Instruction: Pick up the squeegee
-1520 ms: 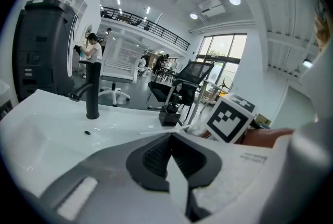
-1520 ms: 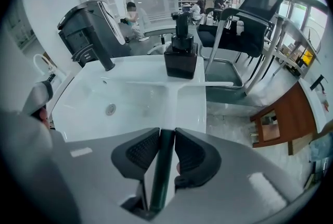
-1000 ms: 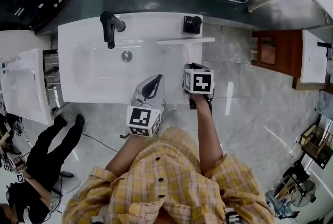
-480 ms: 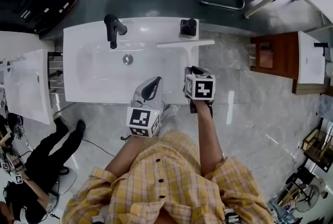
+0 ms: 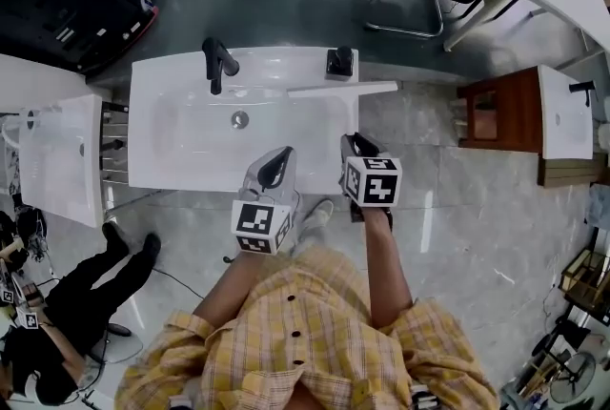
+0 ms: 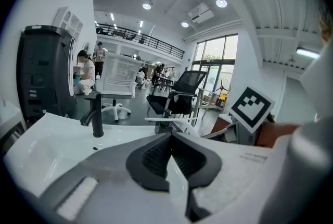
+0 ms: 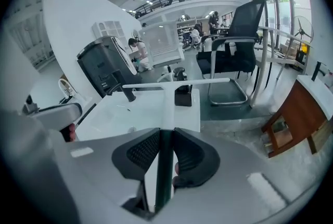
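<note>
Head view, sink (image 5: 172, 168), faucet (image 5: 217, 63), right hand-held gripper (image 5: 351, 143) clamping squeegee (image 5: 341, 91), left hand-held gripper (image 5: 276, 164) clenched.

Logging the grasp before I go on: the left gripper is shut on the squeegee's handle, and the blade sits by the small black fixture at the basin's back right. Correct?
Wrong gripper. It is the right gripper that is shut on the squeegee handle, as the right gripper view shows. The left gripper is shut on nothing. The blade does sit by the black fixture.
</note>
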`<state>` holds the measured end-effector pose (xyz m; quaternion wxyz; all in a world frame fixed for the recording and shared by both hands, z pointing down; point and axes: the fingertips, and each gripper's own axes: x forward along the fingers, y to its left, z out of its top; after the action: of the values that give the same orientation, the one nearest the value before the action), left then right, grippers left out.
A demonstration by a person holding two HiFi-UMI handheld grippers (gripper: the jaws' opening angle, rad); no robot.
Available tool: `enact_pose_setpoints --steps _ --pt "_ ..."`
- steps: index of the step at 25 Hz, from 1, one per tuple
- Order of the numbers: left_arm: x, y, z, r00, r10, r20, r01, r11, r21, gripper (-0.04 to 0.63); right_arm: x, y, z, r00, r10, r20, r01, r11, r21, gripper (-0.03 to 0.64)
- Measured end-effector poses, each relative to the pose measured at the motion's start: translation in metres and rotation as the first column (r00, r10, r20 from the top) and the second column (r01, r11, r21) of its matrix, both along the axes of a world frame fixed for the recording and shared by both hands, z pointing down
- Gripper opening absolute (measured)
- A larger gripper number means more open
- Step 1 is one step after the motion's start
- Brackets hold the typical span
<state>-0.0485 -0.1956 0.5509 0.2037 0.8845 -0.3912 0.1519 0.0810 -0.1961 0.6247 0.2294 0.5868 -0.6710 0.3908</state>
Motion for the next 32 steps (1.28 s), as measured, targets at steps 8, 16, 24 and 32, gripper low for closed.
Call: enact_pose_setpoints --steps 8,16,24,32 --pt "0.012 0.018 -0.029 1.000 -0.001 0.009 0.000 0.998 0.069 0.002 0.008 0.022 -0.046 1.000 -0.001 0.018 -0.002 0.989 0.145 0.086" --pt "0.018 0.032 -0.058 1.000 -0.017 -0.018 0.019 0.991 0.132 0.002 0.011 0.038 -0.087 1.000 -0.004 0.016 0.000 0.962 0.272 0.086" --pt "0.024 0.054 -0.082 0.999 -0.022 -0.031 0.027 0.982 0.188 0.002 0.016 0.059 -0.126 1.000 0.003 0.016 -0.009 0.921 0.389 0.086" --pt "0.027 0.066 -0.106 0.999 -0.017 -0.045 0.027 0.972 0.234 0.002 0.022 0.073 -0.166 1.000 0.021 0.013 -0.025 0.866 0.500 0.086"
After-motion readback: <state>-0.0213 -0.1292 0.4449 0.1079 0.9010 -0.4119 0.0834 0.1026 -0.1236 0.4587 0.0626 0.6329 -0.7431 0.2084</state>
